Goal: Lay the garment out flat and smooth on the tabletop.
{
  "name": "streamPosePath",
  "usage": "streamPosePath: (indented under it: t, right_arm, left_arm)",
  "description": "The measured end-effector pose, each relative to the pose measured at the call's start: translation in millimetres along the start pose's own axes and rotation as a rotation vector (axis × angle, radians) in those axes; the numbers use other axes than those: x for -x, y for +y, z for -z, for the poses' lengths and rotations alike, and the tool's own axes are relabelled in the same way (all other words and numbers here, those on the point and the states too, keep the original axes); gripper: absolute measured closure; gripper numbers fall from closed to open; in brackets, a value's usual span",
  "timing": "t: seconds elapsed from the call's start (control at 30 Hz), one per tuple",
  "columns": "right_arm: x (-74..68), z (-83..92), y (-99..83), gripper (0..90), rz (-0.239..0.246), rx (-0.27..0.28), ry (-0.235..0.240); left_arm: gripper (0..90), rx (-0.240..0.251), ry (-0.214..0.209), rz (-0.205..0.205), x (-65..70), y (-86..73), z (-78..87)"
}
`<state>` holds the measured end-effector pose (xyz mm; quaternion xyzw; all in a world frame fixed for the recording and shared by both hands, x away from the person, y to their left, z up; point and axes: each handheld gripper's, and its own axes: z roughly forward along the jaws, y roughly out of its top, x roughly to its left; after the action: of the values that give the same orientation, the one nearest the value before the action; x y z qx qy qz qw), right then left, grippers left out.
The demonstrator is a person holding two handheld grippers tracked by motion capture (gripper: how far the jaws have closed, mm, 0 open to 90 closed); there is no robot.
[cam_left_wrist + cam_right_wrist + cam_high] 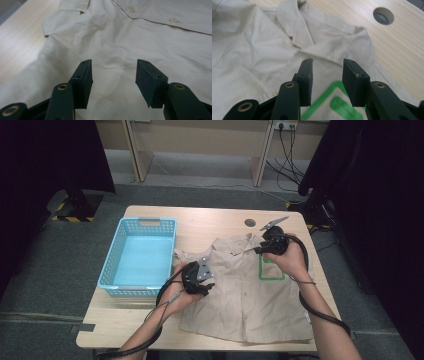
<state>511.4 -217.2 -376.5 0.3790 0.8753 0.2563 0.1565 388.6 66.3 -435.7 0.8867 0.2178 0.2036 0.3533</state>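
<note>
Two hand-held grippers hover over a beige shirt (pixel 245 292) that lies spread flat on the bench (pixel 125 320), front up, collar toward the far edge. The shirt covers the right half of the bench; a blue basket (pixel 111 265) stands on the left half, just beside the shirt's left sleeve.

The left hand-held gripper (pixel 200 282) sits over the shirt's left side, near the sleeve and close to the basket's near right corner. In the left gripper view (pixel 113 80) its jaws stand apart with nothing between them; plain cloth lies below them, and two buttons (pixel 174 19) of the placket show farther off. Whether the tips touch the cloth I cannot tell.

The right hand-held gripper (pixel 272 245) is held over the shirt's upper right part, close to the collar (pixel 294 32). In the right gripper view (pixel 327 80) its jaws are likewise apart and clamp nothing. Under them lies a green-outlined patch (pixel 337 100) on the chest, also seen from the high view (pixel 271 272) just beside the right hand (pixel 290 262). Beyond the collar, a round cable hole (pixel 383 15) is set in the bench top, well apart from the shirt.

A black cable trails from each gripper along the forearm toward the near edge.
</note>
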Motion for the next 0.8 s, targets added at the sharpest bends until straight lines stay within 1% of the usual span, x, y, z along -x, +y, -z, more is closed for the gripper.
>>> streamPosePath:
  t: [0.1, 0.13, 0.27, 0.33, 0.37, 0.43, 0.47, 0.6, 0.67, 0.77, 0.8]
  right_arm:
    - [-3.4, -8.9, 12.9, 61.1, -0.003, -0.003, 0.012]
    - [-3.4, -8.9, 12.9, 61.1, -0.003, -0.003, 0.012]
    - [-9.7, -22.8, 27.4, 60.5, 0.005, -0.014, 0.031]
    - [-13.2, -30.6, 32.8, 59.4, 0.014, -0.027, 0.044]
    - [-14.5, -34.2, 35.1, 58.8, 0.020, -0.032, 0.048]
    - [-16.1, -40.7, 39.1, 58.3, 0.019, -0.036, 0.058]
    - [-17.1, -43.8, 40.8, 58.1, 0.016, -0.040, 0.060]
    - [-21.9, -56.6, 47.6, 57.6, 0.029, -0.062, 0.074]
    - [-23.7, -62.1, 51.2, 57.9, 0.038, -0.069, 0.084]
    - [-25.5, -70.9, 56.8, 58.6, 0.057, -0.090, 0.092]
    - [-25.5, -70.9, 56.8, 58.6, 0.057, -0.090, 0.092]
  left_arm:
    - [46.9, 0.031, -0.007, 0.029, 7.4, -11.5, 4.7]
    - [46.6, 0.031, -0.007, 0.029, 7.4, -11.5, 4.7]
    - [43.2, 0.071, -0.013, 0.065, 13.6, -20.8, 12.4]
    - [40.0, 0.085, -0.029, 0.091, 15.3, -24.0, 15.0]
    - [38.8, 0.093, -0.041, 0.117, 16.4, -25.5, 15.7]
    - [36.4, 0.098, -0.063, 0.144, 18.6, -28.8, 16.9]
    - [35.9, 0.090, -0.071, 0.145, 20.3, -30.5, 17.5]
    - [35.4, 0.065, -0.095, 0.137, 28.1, -37.5, 16.2]
    - [35.5, 0.062, -0.107, 0.145, 31.5, -40.5, 16.0]
    - [36.1, 0.059, -0.110, 0.145, 33.7, -42.5, 16.3]
    - [36.1, 0.061, -0.115, 0.149, 35.2, -44.0, 16.5]
